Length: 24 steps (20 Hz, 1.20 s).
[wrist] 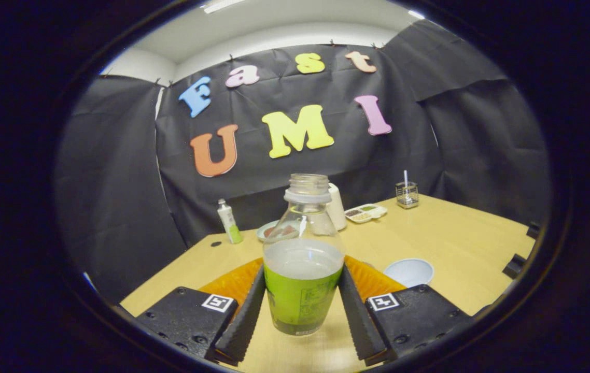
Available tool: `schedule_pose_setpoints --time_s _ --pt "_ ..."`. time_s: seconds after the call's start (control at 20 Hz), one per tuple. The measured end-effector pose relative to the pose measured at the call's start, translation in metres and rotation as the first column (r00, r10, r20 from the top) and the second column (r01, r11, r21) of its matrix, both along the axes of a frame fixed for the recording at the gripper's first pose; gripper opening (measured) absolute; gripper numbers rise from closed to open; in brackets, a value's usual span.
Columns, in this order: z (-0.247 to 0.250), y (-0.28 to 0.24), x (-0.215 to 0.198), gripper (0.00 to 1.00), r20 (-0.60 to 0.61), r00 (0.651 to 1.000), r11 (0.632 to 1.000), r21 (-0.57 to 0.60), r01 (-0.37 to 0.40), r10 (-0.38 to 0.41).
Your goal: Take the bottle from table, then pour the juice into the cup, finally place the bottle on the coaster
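Tongs [303, 305] pinching the bottle [303, 269]: both black ribbed fingers [246, 316] press on its sides, one each side, at the level of the green label. Bottle stands upright btwn them, cap off, neck open, clear upper part w/ liquid line roughly at the top of the label. Its base looks to be on or just above the bench [455, 238]; can't tell which.

Orange coaster [233, 282] lies just beyond the fingers, behind the bottle, showing on both sides of it. Pale blue cup [409, 272] sits on the bench beside the coaster's right edge, just ahead of the right finger, opening up.

Further back, well apart from the tongs:
- small tube [229, 221] w/ green lower part, upright, near the bench's far left corner
- plate [274, 230] behind the bottle, partly hidden by it, contents unclear
- white cylindrical container [337, 207] right behind the bottle's neck, mostly hidden
- compartment tray [365, 212] w/ bits of food-like stuff, just right of the white container
- small wire holder [407, 194] w/ a white stick standing in it, near the far edge, right of the tray

Small dark dot on the bench near the tube, too small to identify.
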<state>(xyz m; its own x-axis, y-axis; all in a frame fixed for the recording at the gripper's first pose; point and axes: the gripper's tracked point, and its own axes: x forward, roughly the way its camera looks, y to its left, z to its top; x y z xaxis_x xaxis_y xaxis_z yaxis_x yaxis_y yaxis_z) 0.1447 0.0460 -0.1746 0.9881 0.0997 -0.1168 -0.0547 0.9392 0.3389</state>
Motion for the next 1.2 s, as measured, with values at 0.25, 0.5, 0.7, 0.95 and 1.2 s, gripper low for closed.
schedule_pose_setpoints --time_s 0.25,0.5,0.7,0.95,1.2 --pt "0.002 -0.003 0.006 0.8 0.008 0.999 0.979 0.197 -0.042 0.041" --pt "0.0 -0.008 0.015 0.78 0.072 0.99 0.83 0.541 -0.139 0.119" --pt "-0.012 -0.023 0.02 0.78 0.037 0.994 0.73 0.676 -0.1 0.102" --pt "0.001 -0.023 0.018 0.78 0.055 0.99 0.588 0.8 -0.124 0.133" --pt "0.014 -0.029 0.02 0.77 0.069 0.99 0.388 0.915 -0.113 0.127"
